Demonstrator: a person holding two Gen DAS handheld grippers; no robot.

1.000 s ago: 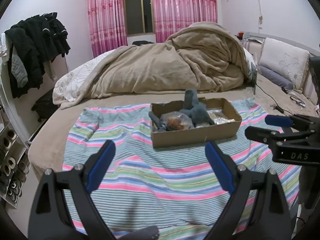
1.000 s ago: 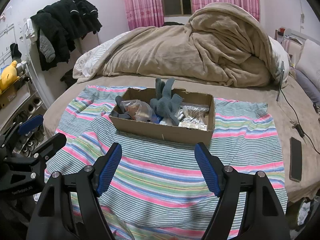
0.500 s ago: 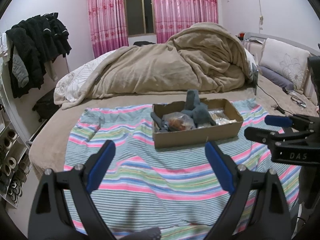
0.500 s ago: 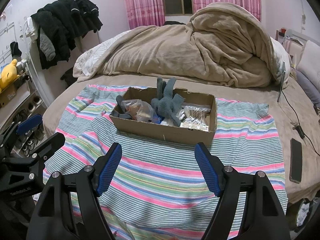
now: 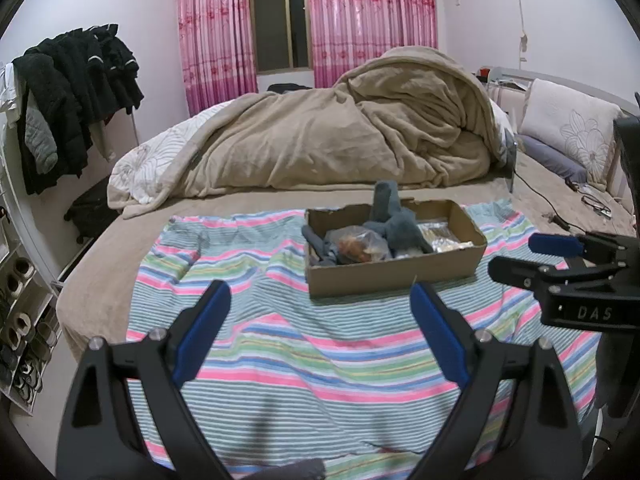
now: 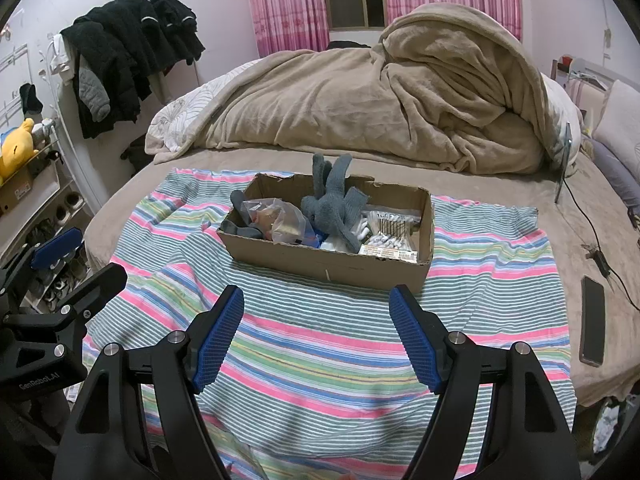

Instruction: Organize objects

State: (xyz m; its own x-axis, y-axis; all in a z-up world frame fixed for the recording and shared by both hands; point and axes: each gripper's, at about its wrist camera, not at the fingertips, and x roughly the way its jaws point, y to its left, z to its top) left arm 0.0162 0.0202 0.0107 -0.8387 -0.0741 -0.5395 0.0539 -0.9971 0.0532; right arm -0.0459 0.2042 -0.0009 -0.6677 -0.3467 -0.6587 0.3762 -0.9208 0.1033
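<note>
A bed (image 5: 248,200) with a tan sheet is seen filling both views, and a heaped beige blanket (image 5: 360,136) is piled across its far half. Over the near half a striped cloth (image 6: 320,344) in pink, green, blue and white is spread, wrinkled toward its left edge. On that cloth, toward its far side, a shallow cardboard box (image 6: 320,260) is set with its open top up, one long wall turned to the cameras. Inside the box a grey plush toy (image 6: 336,208) is lodged near the middle with two limbs raised above the rim; a crumpled clear plastic bag (image 6: 276,220) with orange contents is lain to its left, dark grey socks (image 6: 240,220) are tucked at the left end, and a flat packet of cotton swabs (image 6: 390,232) is placed at the right end. The left gripper (image 5: 320,304) is held above the cloth on the near side of the box, its blue-padded jaws spread wide with nothing between them. The right gripper (image 6: 316,304) is held likewise — jaws wide apart, nothing gripped — with the box straight ahead of it. Black jackets (image 6: 132,48) are hung at the left wall, and pink curtains (image 5: 224,28) are drawn beside the window. A dark phone (image 6: 592,320) is left flat on the sheet, just beyond the right edge of the cloth.
</note>
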